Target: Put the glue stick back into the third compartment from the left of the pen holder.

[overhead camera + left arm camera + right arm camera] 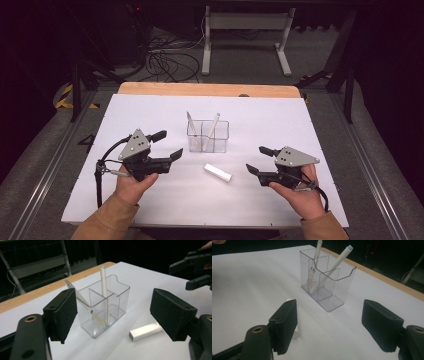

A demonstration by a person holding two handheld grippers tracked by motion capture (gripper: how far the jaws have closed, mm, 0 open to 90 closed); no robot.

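White stick, a short blocky bar, lies flat on the white surface just in front of the clear two-compartment holder, between the two pairs of tongs and touching neither. Its long axis runs slantwise across the surface, from up-left to down-right in the high view. The right tongs sit just to its right with their tips turned toward it, and look the nearer pair; the left tongs stand a little farther off on the other side, up and to the left of it. Both pairs are spread apart with nothing between the pads. In the left gripper view the stick lies low and right, close to the right pad, with the holder straight ahead. In the right gripper view its end peeps out beside the left pad. The holder already carries two slim white sticks, one leaning in each compartment. Nothing stands between the bar and either pair; the holder behind it is the only close neighbour, so I judge a low approach from the right would meet no obstacle.
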